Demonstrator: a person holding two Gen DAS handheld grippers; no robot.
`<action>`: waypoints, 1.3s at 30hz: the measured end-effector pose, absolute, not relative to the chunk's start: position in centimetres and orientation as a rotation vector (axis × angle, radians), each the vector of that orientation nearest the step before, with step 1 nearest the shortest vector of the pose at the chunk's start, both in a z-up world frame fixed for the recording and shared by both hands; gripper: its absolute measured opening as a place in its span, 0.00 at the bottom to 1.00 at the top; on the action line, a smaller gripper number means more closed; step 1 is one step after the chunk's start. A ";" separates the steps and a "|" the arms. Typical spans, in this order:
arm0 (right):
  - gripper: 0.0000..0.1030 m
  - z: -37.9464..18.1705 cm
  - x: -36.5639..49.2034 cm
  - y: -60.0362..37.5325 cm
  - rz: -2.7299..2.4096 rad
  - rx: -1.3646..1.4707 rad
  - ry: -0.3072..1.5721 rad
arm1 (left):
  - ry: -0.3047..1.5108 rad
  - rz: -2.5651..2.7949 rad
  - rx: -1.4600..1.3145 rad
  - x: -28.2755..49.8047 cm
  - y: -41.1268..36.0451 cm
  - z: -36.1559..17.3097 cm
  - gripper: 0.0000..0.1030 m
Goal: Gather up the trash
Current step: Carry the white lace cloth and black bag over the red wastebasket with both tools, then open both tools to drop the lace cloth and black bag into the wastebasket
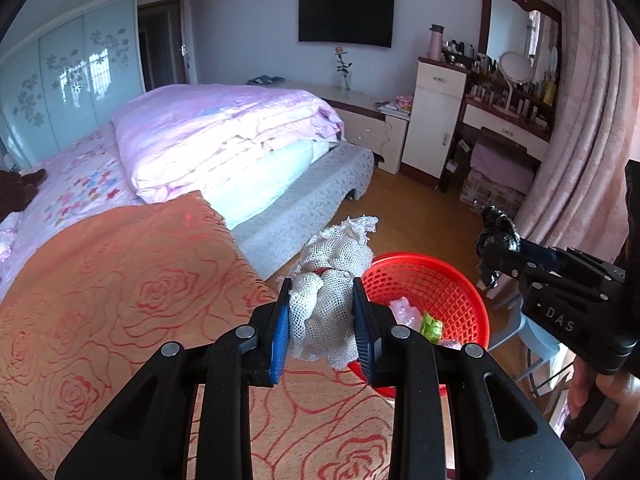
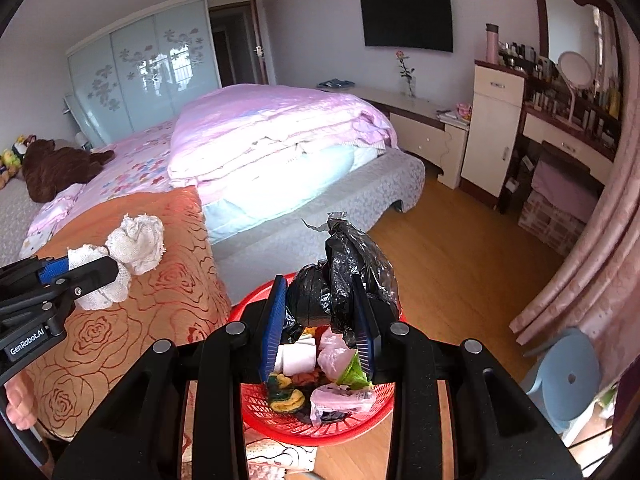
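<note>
My left gripper (image 1: 322, 312) is shut on a crumpled white mesh cloth (image 1: 332, 304) and holds it over the orange rose-patterned bed cover (image 1: 120, 300), just left of the red trash basket (image 1: 460, 292). My right gripper (image 2: 320, 316) is shut on a crumpled black plastic bag (image 2: 352, 276) held above the same red basket (image 2: 348, 424), which holds pink wrappers, white paper and green scraps. The left gripper with its white cloth (image 2: 136, 244) shows at the left of the right wrist view. The right gripper with its black bag (image 1: 496, 236) shows at the right of the left wrist view.
A bed with a folded pink quilt (image 2: 272, 136) fills the left and middle. Wooden floor (image 2: 460, 264) lies to the right. A blue plastic stool (image 2: 568, 376) stands right of the basket. A pink curtain (image 2: 600, 240), dresser and cabinet (image 2: 492, 128) line the far right.
</note>
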State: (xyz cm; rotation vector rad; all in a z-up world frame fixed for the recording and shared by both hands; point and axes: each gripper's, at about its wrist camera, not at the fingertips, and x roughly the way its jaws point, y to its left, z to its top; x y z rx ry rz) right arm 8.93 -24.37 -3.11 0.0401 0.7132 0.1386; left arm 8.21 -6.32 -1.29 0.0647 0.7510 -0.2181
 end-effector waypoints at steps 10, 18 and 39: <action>0.30 -3.6 9.2 -25.8 0.108 0.062 0.713 | 0.781 -0.277 0.089 8.8 -8.3 -2.5 0.26; 0.30 -3.8 9.2 -26.6 0.089 0.082 0.722 | 0.807 -0.300 0.097 9.3 -9.3 -3.3 0.26; 0.31 -5.2 10.2 -27.6 0.078 0.102 0.782 | 0.887 -0.353 0.119 10.9 -12.2 -6.2 0.26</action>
